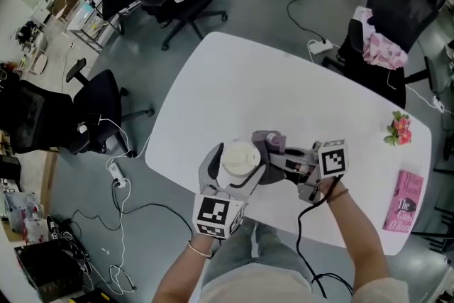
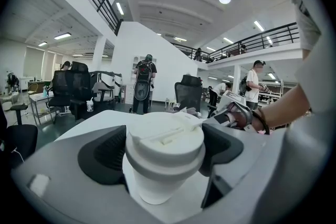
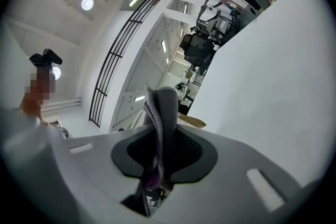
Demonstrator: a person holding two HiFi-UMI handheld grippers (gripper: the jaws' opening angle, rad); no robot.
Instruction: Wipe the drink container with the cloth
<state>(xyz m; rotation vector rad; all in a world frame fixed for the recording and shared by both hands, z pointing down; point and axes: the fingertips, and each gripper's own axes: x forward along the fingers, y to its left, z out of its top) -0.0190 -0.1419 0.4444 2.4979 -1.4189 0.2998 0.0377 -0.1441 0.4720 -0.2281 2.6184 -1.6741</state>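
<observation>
Both things the job needs are already in hand, so what remains is the rubbing itself. The left gripper (image 1: 235, 172) has its jaws closed around the white lidded paper drink cup (image 2: 164, 157), gripping it just under the rim of the lid. The cup is upright near the front edge of the white oval worktop (image 1: 284, 92), and its base appears to be on or just above the surface. The right gripper (image 3: 160, 150) is pressed together on a folded grey cloth (image 3: 163, 112), which stands up out of its jaws in a thick fold. From the head view the cloth sits just beside the far right side of the cup, level with the lid. Whether it is actually touching cannot be told from here. I judge the wipe is at its start or partway along the upper wall. No stain or wet patch shows, so nothing tells how much has been covered. The sides, the lid and the part hidden under the left jaws likely remain. A pink paperback book (image 1: 404, 202) and a small flower sprig (image 1: 399, 128) lie well apart at the right.
</observation>
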